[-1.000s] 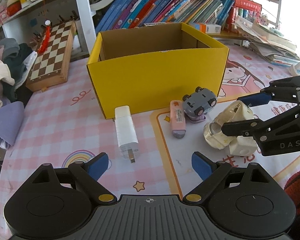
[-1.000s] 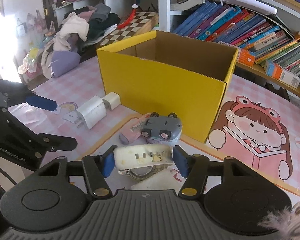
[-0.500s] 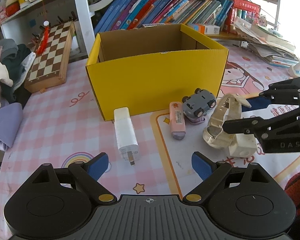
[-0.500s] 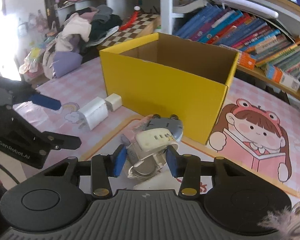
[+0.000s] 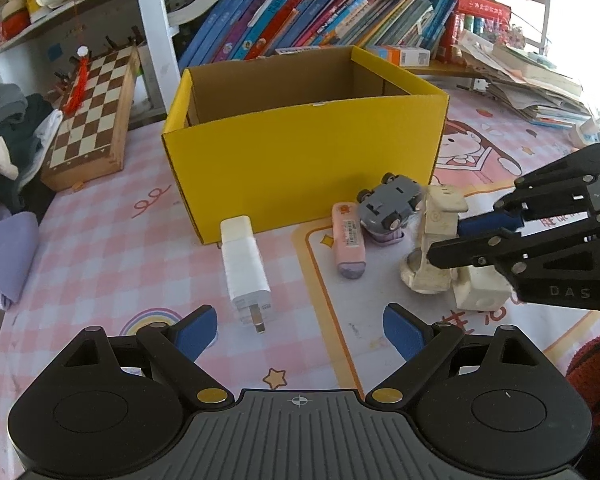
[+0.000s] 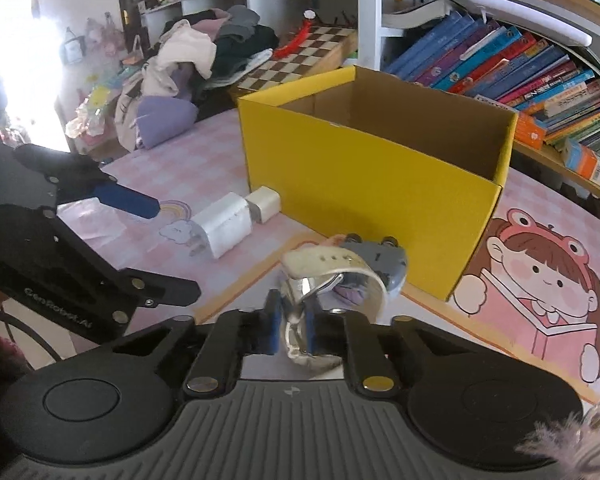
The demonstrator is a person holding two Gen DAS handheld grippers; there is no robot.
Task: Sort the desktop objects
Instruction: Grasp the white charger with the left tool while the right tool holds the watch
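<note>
A cream-strapped wristwatch [image 6: 334, 264] stands on edge on the mat, and my right gripper [image 6: 292, 320] is shut on its metal case and band. From the left wrist view the same watch [image 5: 432, 236] sits beside a grey toy car [image 5: 392, 204], with the right gripper [image 5: 456, 236] clamped on it. A pink eraser [image 5: 349, 240] and a white charger plug [image 5: 246, 268] lie in front of the open yellow box [image 5: 300, 160]. My left gripper [image 5: 300, 330] hangs open above the table near the charger, with nothing between its fingers.
A white cube [image 5: 480, 292] rests just right of the watch. A chessboard [image 5: 92, 112] leans at the back left beside a pile of clothes [image 6: 188, 64]. Books [image 5: 320, 20] fill the shelf behind the box. A small white adapter [image 6: 264, 204] touches the charger.
The right gripper's jaws have closed from wide apart down onto the watch, whose strap now stands upright. The left gripper has not moved.
</note>
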